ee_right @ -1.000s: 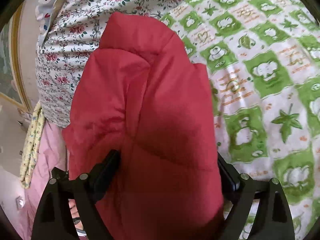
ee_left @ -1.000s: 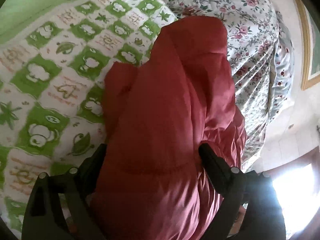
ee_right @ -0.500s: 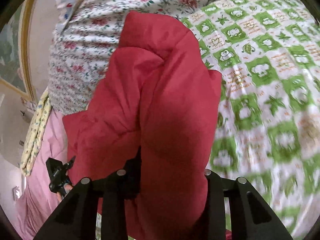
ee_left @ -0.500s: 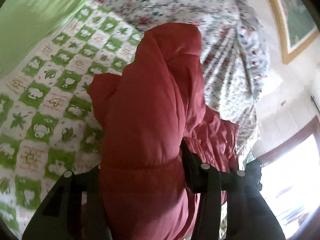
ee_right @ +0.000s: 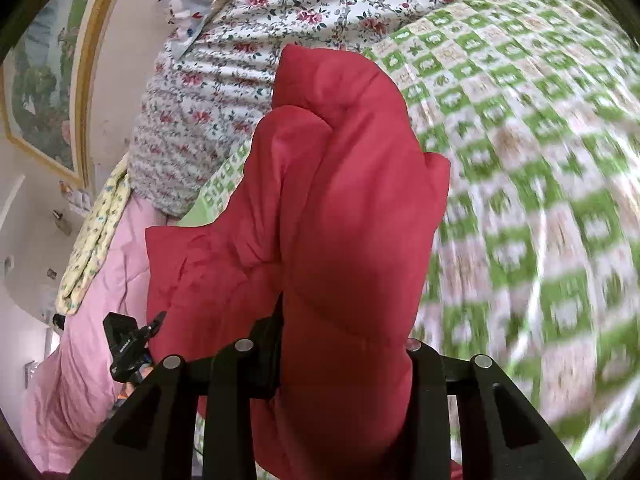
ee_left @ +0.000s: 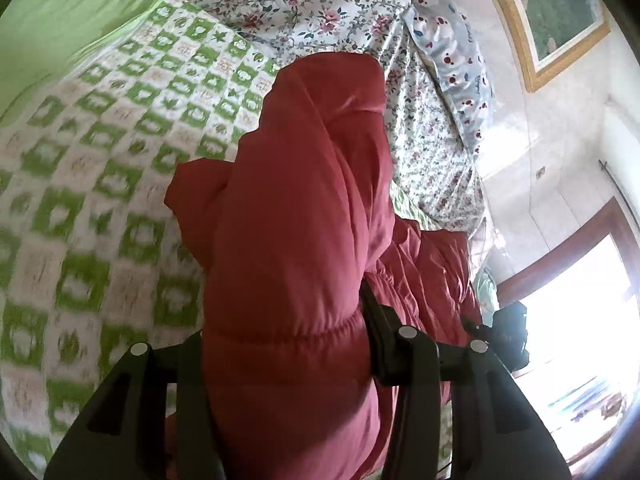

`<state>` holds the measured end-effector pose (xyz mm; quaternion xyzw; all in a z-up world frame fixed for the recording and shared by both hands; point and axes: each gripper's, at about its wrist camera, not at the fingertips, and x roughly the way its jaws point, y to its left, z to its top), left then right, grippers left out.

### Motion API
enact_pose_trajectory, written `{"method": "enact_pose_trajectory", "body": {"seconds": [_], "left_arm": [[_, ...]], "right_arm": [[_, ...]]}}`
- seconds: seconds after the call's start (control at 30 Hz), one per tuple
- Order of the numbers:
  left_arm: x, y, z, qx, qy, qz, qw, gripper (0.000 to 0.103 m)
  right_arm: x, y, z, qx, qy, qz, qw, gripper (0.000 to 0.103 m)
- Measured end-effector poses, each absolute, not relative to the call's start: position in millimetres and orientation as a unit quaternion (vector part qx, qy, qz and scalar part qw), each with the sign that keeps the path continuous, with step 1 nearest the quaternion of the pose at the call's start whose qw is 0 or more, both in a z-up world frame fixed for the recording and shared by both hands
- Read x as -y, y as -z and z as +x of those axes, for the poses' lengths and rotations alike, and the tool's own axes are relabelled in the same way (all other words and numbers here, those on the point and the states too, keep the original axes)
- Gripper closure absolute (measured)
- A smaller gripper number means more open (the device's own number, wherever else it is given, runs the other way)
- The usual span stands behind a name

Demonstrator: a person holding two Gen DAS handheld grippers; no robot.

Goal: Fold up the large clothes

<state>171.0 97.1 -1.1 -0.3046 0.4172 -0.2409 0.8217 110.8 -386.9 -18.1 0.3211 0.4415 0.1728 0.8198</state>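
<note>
Red padded quilted jacket (ee_left: 296, 216) runs lengthwise away from both cameras, long axis pointing from the jaws up toward the far floral bedding; near end is bunched between the jaws, far end a rounded puffy fold. It hangs over the bed, gripped at two places, with a lower fold sagging out to one side in each view. Fabric is smooth, slightly shiny, puffy with stitched channels; an elastic gathered seam crosses it just ahead of the left gripper (ee_left: 286, 344).

Left wrist view, left to right: plain green sheet (ee_left: 60, 28) at top left, green-and-white checked bedspread (ee_left: 92, 200) with small leaf and cartoon motifs, blurred near the camera, then the jacket, then a white rose-print floral cover (ee_left: 432, 148), a pale blue spotted pillow (ee_left: 452, 64), a gilt-framed picture (ee_left: 552, 12) on a pale wall, and a bright window with a dark wood frame (ee_left: 580, 320). Left jaws pinch the jacket, black fingers pressed into the padding on both sides.

Right wrist view, left to right: the gilt-framed picture (ee_right: 44, 92), a pink quilted blanket (ee_right: 80, 360) with a yellow floral cloth (ee_right: 96, 236) on its edge, the other gripper's black body low beside the pink blanket, the jacket (ee_right: 352, 240), and the checked bedspread (ee_right: 540, 200). Right gripper (ee_right: 344, 360) has its jaws clamped on the jacket too.
</note>
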Motion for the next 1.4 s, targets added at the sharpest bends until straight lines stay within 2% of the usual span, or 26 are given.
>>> {"method": "enact_pose_trajectory", "body": {"seconds": [0.13,0.37,0.57,0.7,0.8,0.97,1.07,1.13,1.2,1.4], "left_arm": [[-100.7,14.2,152.2,-0.418,0.231,-0.295,0.828,0.059],[-101.9,41.3,150.7,-0.435,0.170,-0.275,0.841,0.056],[-93.4,43.6,159.3,-0.433,0.126,-0.247,0.858,0.049],[-90.7,44.5,160.0,-0.426,0.095,-0.237,0.868,0.041],[-90.0,41.6,152.1,-0.419,0.067,-0.230,0.876,0.032],[-92.7,30.6,133.8,-0.407,0.047,-0.230,0.883,0.030],[-94.0,20.9,124.3,-0.402,0.025,-0.216,0.890,0.025],[-95.9,13.6,117.0,-0.389,0.014,-0.212,0.896,0.025],[-99.4,4.4,108.8,-0.374,0.000,-0.206,0.904,0.025],[-99.8,-13.3,95.5,-0.357,0.006,-0.193,0.914,0.025]], "right_arm": [[389.4,34.2,94.4,-0.441,-0.174,0.335,0.814,0.067],[391.7,58.6,96.9,-0.434,-0.136,0.328,0.828,0.049],[394.4,70.4,100.9,-0.419,-0.114,0.340,0.834,0.043],[394.0,71.8,99.2,-0.413,-0.099,0.336,0.841,0.032],[395.3,72.9,95.7,-0.407,-0.092,0.339,0.843,0.027],[398.7,69.8,84.8,-0.389,-0.077,0.346,0.851,0.019],[399.4,65.6,79.6,-0.379,-0.068,0.344,0.856,0.017],[400.4,63.3,76.1,-0.374,-0.063,0.345,0.859,0.016],[401.7,62.6,72.3,-0.369,-0.054,0.348,0.860,0.010],[411.2,51.8,52.9,-0.323,-0.028,0.363,0.873,0.009]]}}
